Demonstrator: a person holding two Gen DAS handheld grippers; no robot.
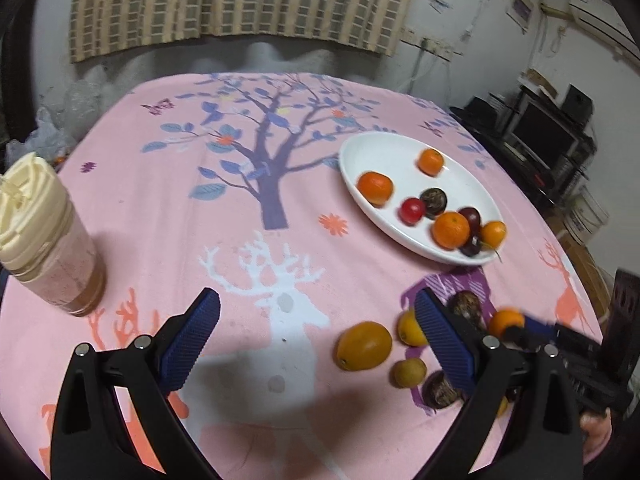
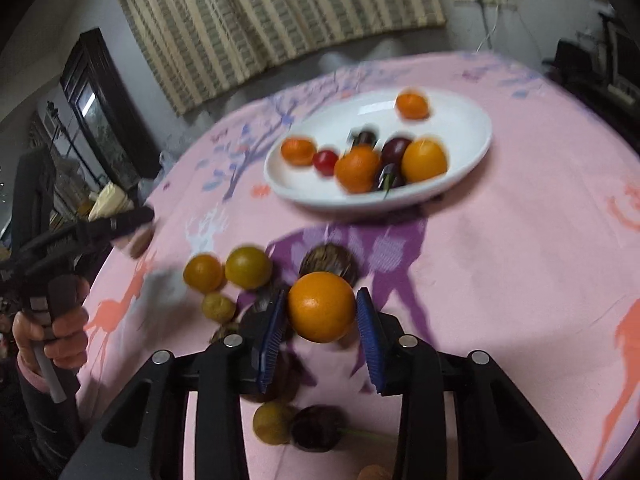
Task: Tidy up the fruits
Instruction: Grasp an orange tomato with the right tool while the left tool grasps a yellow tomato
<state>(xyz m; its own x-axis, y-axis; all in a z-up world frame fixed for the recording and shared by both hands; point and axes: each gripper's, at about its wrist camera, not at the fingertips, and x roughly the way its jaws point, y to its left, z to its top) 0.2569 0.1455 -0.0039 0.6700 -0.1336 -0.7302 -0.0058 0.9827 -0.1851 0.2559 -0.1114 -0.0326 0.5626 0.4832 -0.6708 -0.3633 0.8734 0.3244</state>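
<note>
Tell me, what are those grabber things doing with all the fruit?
A person is sorting fruit onto the white plate. The right gripper has an orange between its fingers, though whether it is squeezed tight is unclear. The left gripper is open and holds nothing. More fruit, like a yellow one, waits on the pink tablecloth.

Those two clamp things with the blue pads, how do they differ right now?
The right gripper has an orange between its blue pads, which sit close at its sides; the left gripper holds nothing and its pads are spread wide. The right one is over the loose fruit beside the white plate; the left is over bare tablecloth. Both have black frames and ribbed blue pads.
</note>
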